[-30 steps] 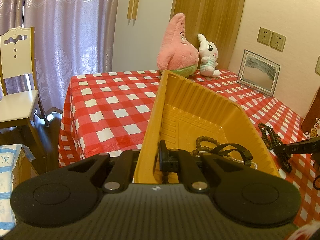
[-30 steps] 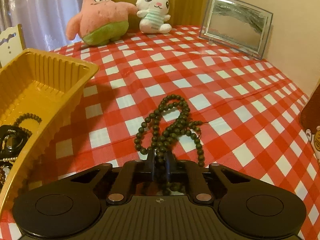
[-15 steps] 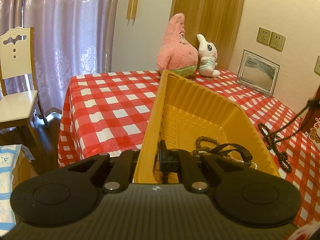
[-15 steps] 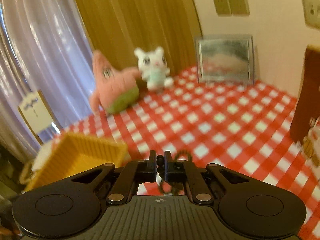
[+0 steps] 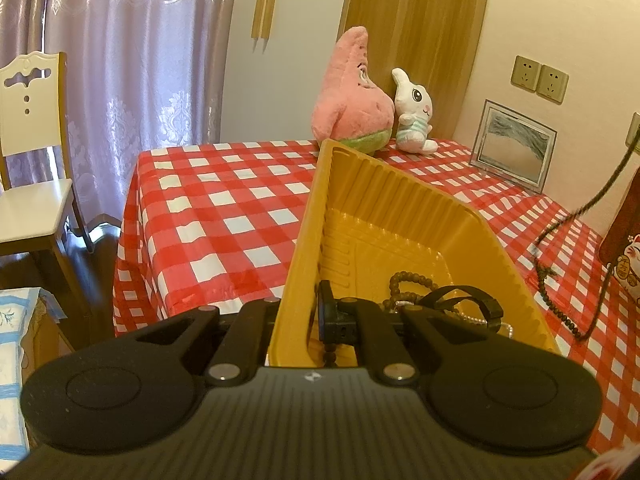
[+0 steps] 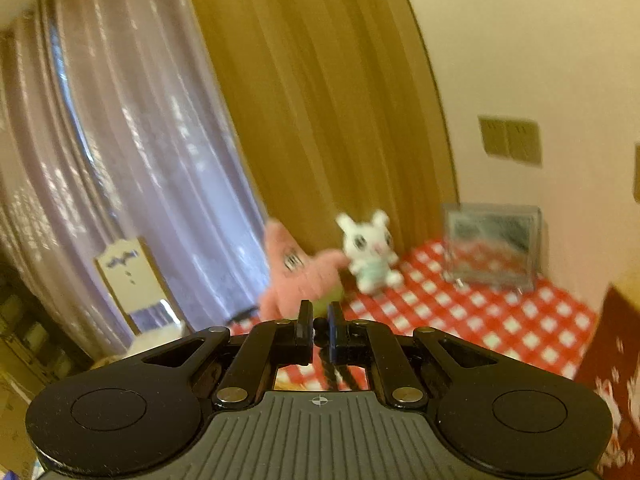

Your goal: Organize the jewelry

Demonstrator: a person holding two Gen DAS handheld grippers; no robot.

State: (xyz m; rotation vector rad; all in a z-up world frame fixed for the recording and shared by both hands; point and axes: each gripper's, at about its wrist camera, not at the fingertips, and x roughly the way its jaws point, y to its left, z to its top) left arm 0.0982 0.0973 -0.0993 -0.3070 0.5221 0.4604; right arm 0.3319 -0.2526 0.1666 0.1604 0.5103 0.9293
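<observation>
Spreading across the whole scene, the red-and-white checked tablecloth (image 5: 224, 216) carried everything else, and the yellow plastic tray (image 5: 384, 216) serves here as the landmark. Behind the tray's far end sat a pink starfish plush (image 5: 352, 96) with a white bunny plush (image 5: 412, 116) just beside it.

The left gripper (image 5: 298, 320) was clenched on the tray's near-left wall, one finger inside and one outside. The wall looked thin, ribbed and flexible, so it would probably buckle if squeezed or levered hard.

Inside the tray, at its near end, lay a brown bead bracelet (image 5: 404, 280), a black strap-like band (image 5: 468, 304) and a short run of pearls (image 5: 476, 320), touching one another.

To the right of the tray, the dark bead necklace (image 5: 560, 224) hung as a long taut strand from above, its lower loop trailing near the cloth. The right gripper (image 6: 319, 326) was closed on a bead near the strand's top. It seemed light, limp and prone to swinging; round beads may slip between pads, so a pinch on the cord between beads looked safer. The loop would likely need lowering into the tray first.
</observation>
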